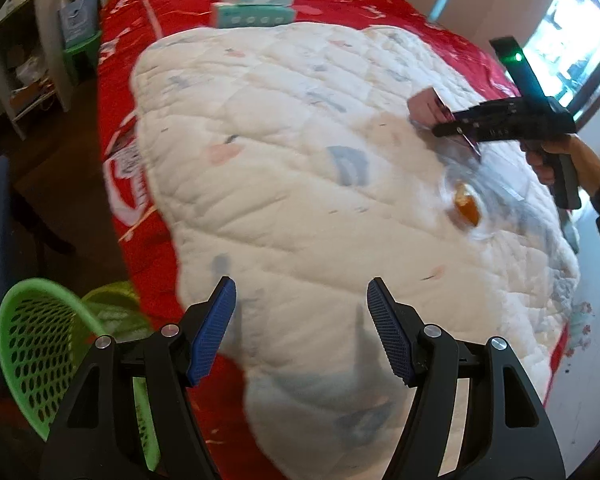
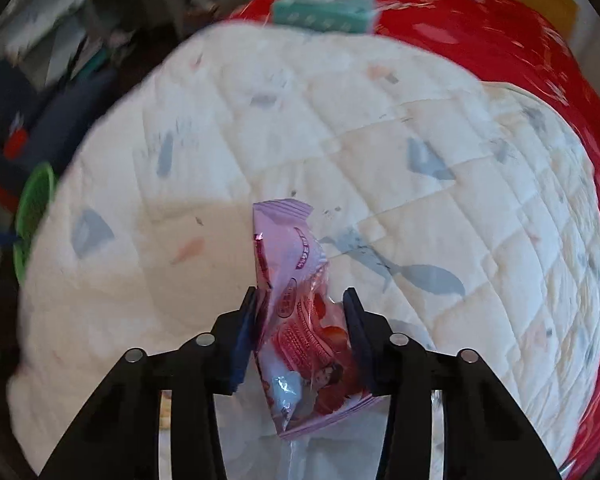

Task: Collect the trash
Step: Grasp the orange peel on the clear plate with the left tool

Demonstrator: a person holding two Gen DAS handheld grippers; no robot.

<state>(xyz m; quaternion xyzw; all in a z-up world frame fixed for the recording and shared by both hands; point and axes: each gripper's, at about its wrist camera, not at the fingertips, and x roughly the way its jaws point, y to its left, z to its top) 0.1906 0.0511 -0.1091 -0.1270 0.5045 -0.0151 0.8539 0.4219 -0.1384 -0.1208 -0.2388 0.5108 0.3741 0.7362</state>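
A pink snack wrapper (image 2: 300, 320) hangs between the blue pads of my right gripper (image 2: 302, 300), which is shut on it above the white quilt (image 2: 260, 140). The left wrist view shows that same gripper (image 1: 440, 130) at the right, held by a hand, with the wrapper (image 1: 424, 108) sticking out of its tip. Below it on the quilt (image 1: 280, 160) lies a clear plastic bag with an orange piece (image 1: 466, 204) inside. My left gripper (image 1: 302, 292) hovers open over the quilt's near end, nothing between its fingers. A green perforated basket (image 1: 40, 352) stands low on the left.
Two teal and white tissue packs (image 1: 256, 6) sit stacked at the far end of the red bedspread (image 1: 140, 184). A white shelf unit (image 1: 16, 64) and a green stool (image 1: 80, 50) stand beyond the bed's left side. The basket's green rim (image 2: 34, 208) shows at the left edge.
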